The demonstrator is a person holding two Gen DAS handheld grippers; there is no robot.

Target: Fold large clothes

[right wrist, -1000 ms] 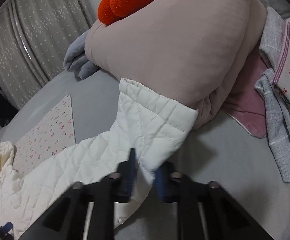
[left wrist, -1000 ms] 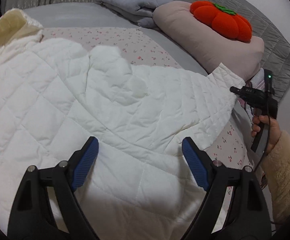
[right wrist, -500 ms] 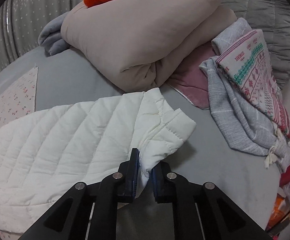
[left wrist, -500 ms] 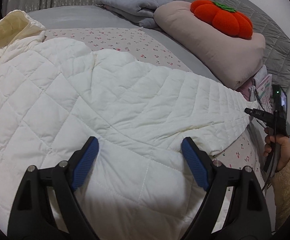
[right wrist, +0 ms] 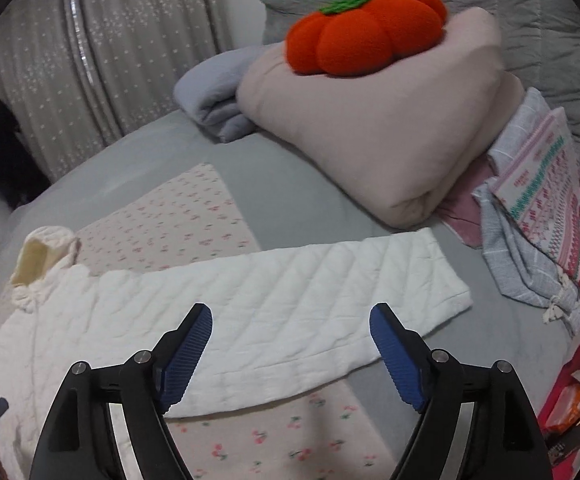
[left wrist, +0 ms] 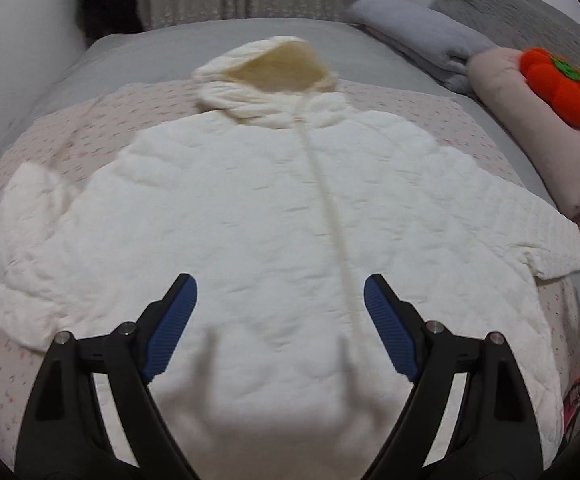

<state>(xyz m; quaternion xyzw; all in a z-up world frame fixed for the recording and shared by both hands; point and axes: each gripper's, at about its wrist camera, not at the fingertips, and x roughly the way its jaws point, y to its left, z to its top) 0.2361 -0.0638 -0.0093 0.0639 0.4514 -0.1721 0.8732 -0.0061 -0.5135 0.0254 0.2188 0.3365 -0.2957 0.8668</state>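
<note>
Quilted white jacket (left wrist: 257,200) lies flat (hood puffy); left gripper (left wrist: 280,326) fingers apart, right gripper (right wrist: 291,356) fingers just opened, empty.

My right gripper (right wrist: 290,354) has just opened, jaws wide; the sleeve (right wrist: 330,292) it pinched now lies flat, stretched out on the bed. My left gripper (left wrist: 279,330) now faces the whole jacket (left wrist: 269,216), hood included.

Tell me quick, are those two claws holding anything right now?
Left gripper: open, holding nothing, above the white quilted jacket.
Right gripper: jaws just opened, holding nothing, over the jacket sleeve.
</note>
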